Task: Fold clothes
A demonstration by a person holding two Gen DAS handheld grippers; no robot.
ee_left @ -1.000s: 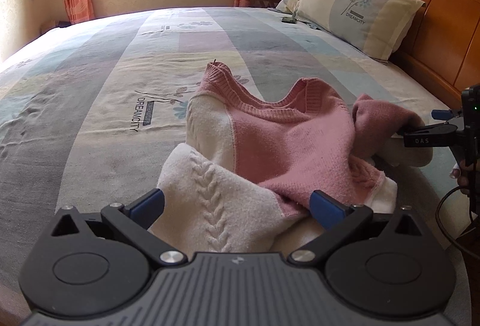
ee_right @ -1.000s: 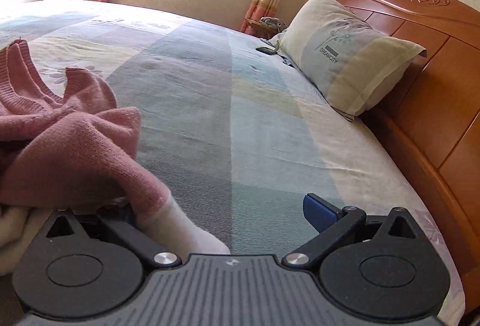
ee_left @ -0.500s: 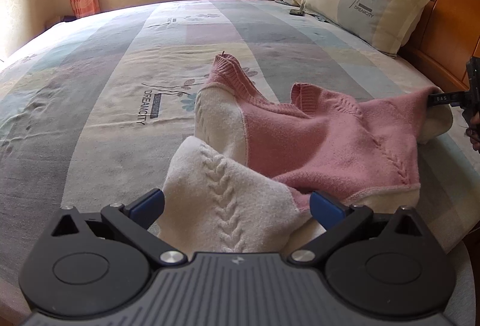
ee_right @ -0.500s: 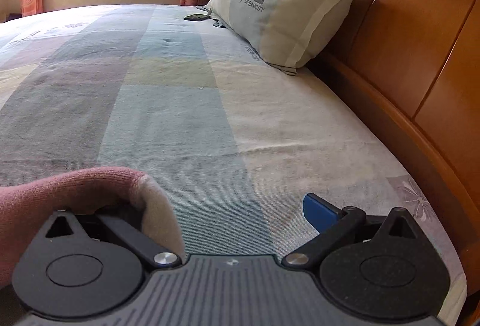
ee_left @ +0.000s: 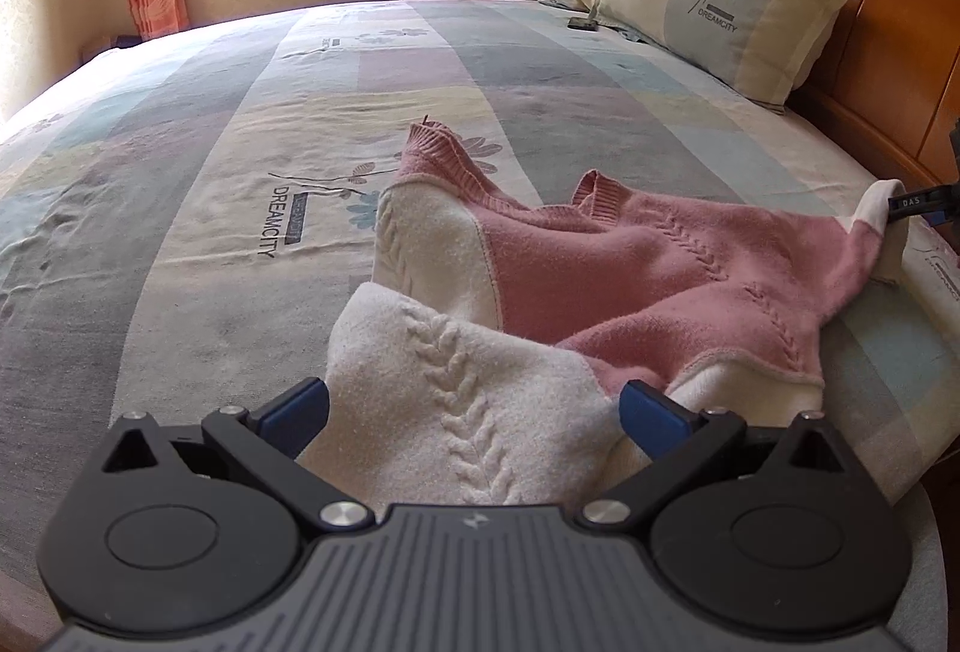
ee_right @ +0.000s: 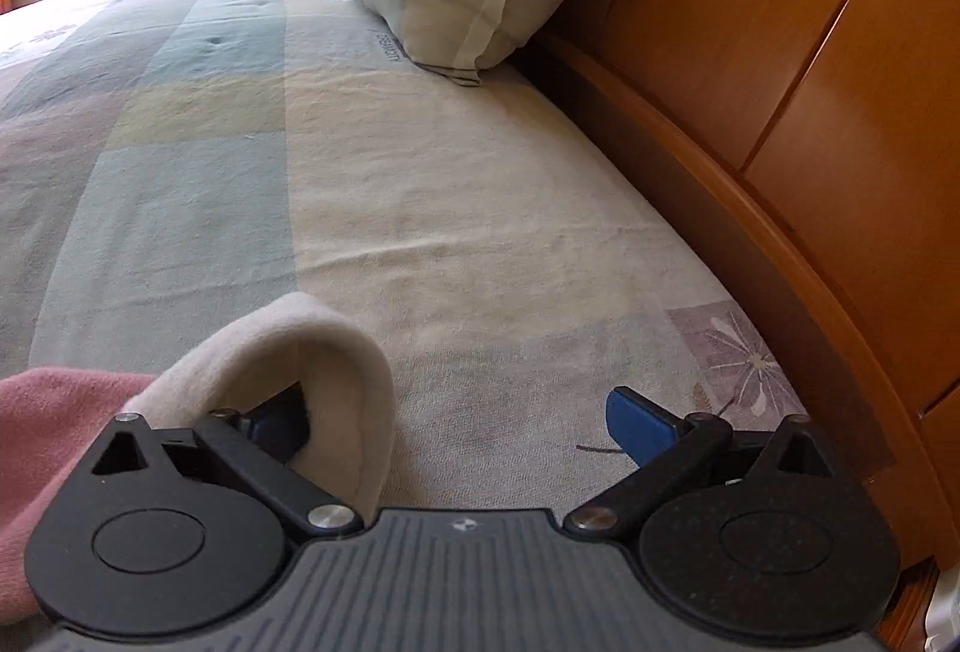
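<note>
Bedroom, patchwork-sheeted bed (ee_left: pixel 252 124), wooden headboard (ee_right: pixel 750 70) at right. Pink-and-cream sweater (ee_left: pixel 630 262) lies rumpled near the bed's front edge; no fold made yet, spreading stage. Left tool (ee_left: pixel 474 409) gapes around the cream sleeve. Right tool (ee_right: pixel 456 415) open, cuff (ee_right: pixel 336 346) hooked over one finger. Since a second ago, right sleeve drawn out straighter toward the headboard.

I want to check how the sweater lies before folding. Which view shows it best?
The left wrist view: the pink and cream sweater is spread across the bed, neckline and stretched sleeve visible. The right wrist view shows only its cream cuff and some pink sleeve.
</note>
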